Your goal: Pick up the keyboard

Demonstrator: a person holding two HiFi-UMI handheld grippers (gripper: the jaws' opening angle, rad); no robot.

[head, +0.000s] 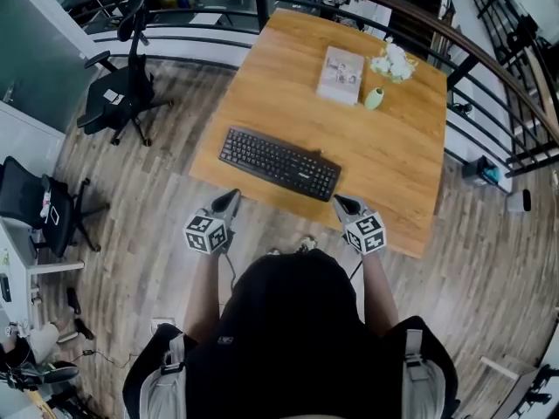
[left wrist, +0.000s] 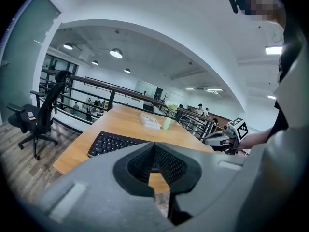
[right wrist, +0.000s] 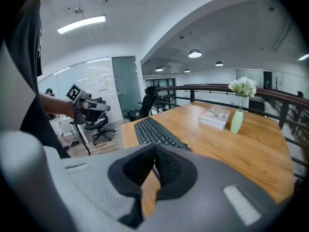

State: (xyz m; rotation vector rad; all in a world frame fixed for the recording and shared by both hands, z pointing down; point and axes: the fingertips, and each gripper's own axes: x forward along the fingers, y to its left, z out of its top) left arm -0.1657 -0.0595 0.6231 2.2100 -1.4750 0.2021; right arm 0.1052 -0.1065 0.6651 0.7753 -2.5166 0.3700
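Note:
A black keyboard [head: 279, 163] lies flat near the front edge of the wooden table [head: 410, 160]; it also shows in the left gripper view [left wrist: 113, 142] and the right gripper view [right wrist: 154, 132]. My left gripper [head: 232, 195] is shut and empty, just short of the table's front edge, below the keyboard's left end. My right gripper [head: 338, 202] is shut and empty too, at the table edge by the keyboard's right end. Neither touches the keyboard. The jaws meet in the left gripper view [left wrist: 155, 147] and the right gripper view [right wrist: 154, 151].
At the table's far side lie a book [head: 341, 74], a small green vase [head: 374, 98] and white flowers [head: 395, 61]. A black railing [head: 262, 7] runs behind the table. Black office chairs [head: 122, 90] stand on the wooden floor at the left.

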